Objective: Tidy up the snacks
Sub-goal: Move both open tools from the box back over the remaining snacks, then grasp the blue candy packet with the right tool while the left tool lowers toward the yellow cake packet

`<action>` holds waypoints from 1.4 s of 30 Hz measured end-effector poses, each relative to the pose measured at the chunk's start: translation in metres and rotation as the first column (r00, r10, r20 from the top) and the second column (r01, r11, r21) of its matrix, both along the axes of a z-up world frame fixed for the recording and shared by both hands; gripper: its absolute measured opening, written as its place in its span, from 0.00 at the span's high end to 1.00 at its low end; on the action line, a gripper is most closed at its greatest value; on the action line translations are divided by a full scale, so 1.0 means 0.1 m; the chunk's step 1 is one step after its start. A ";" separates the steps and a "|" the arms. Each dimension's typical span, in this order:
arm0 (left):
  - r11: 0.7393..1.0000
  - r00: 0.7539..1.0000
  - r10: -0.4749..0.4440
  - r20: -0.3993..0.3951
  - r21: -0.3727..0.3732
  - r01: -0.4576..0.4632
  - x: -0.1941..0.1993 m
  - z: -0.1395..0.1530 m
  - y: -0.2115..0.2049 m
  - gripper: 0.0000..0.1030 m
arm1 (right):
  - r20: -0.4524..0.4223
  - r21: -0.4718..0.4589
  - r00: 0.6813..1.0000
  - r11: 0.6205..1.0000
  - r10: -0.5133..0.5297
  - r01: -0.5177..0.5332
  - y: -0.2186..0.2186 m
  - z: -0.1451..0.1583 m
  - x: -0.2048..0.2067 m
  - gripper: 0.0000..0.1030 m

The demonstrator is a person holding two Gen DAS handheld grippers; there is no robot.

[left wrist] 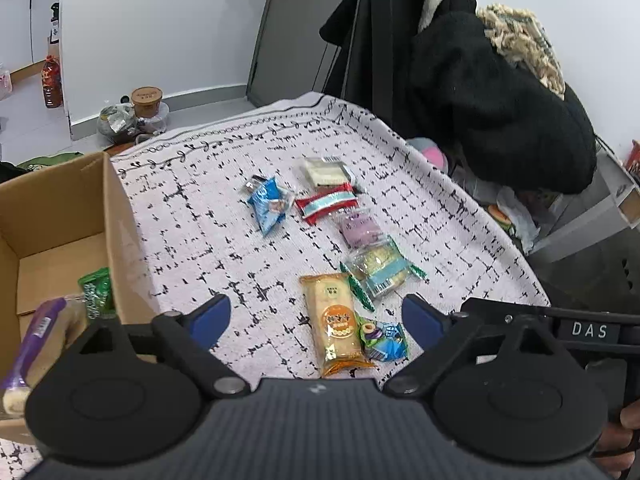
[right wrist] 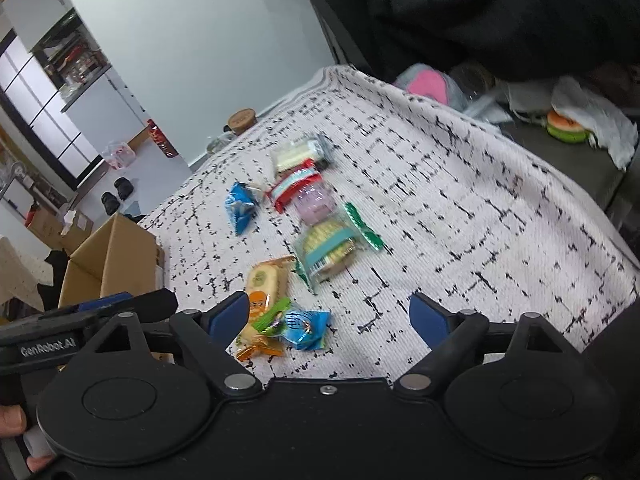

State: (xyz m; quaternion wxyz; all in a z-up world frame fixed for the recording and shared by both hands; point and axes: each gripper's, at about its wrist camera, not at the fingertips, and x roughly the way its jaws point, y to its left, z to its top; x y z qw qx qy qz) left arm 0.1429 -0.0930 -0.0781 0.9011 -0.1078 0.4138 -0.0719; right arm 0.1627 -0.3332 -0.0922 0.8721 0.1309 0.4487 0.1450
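Two grippers, both over a patterned cloth [left wrist: 208, 216]. Left gripper [left wrist: 316, 316]: jaws wide apart, gripping nothing; an orange-wrapped cake [left wrist: 336, 320] lies on the cloth between the blue pads [left wrist: 212, 316], untouched. Right gripper [right wrist: 330, 316]: jaws wide apart, empty; a small blue candy packet [right wrist: 306, 328] lies between them, near the left pad. Seven snack packets in a loose line on the cloth. Cardboard box [left wrist: 116, 208] at the cloth's left edge, containing a green packet [left wrist: 96, 292] and a purple-wrapped snack [left wrist: 36, 340].
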 end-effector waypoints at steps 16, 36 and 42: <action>1.000 0.997 0.009 -0.076 0.006 -0.009 0.20 -0.30 -0.12 0.48 | -0.088 0.047 0.995 0.997 -0.048 0.053 0.01 -0.30 0.18 0.20; 0.999 0.987 0.022 -0.159 0.028 -0.018 0.35 -0.55 -0.15 0.56 | -0.180 0.043 0.984 0.999 0.013 -0.006 0.28 -0.66 0.39 0.52; 0.999 0.991 0.021 -0.136 0.042 -0.015 0.37 -0.50 -0.18 0.56 | -0.173 0.061 0.985 0.998 -0.018 0.029 0.19 -0.63 0.38 0.73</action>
